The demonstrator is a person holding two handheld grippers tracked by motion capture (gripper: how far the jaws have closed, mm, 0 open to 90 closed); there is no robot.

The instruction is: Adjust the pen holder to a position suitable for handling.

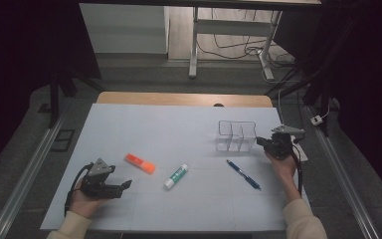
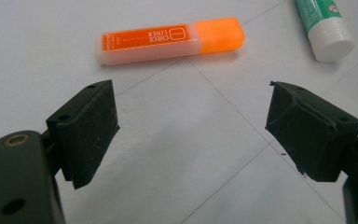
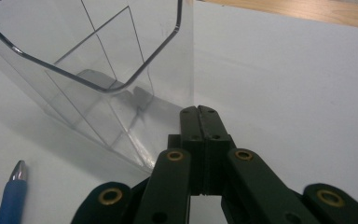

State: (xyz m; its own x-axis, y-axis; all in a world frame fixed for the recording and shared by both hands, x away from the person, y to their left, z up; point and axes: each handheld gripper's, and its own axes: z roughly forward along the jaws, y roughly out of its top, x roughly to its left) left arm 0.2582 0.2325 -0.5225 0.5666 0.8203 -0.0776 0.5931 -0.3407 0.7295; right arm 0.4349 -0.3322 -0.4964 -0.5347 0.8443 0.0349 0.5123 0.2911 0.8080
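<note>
Clear organizer (image 1: 236,136) stands upright at the tabletop's (image 1: 149,124) right rear, compartments empty. Right gripper (image 3: 198,112) sits just beside its near corner, jaws pressed together, nothing between them; can't tell whether the tips touch the wall. Left gripper (image 2: 191,130) rests at front left, jaws spread wide, empty, aimed at the highlighter (image 2: 168,40).

Handling guess: organizer is light, rigid, thin clear plastic, slick on the smooth sheet, so a nudge likely slides or tips it; best hold is a pinch over the top rim of one wall. Highlighter, glue stick (image 1: 176,176) and pen (image 1: 243,174) lie flat, well apart; all light and stiff, the round ones may roll. Grip each across mid-body.

Room: open sheet between items, wide gap in the middle. Organizer is near the right edge, so push inward, not out.
</note>
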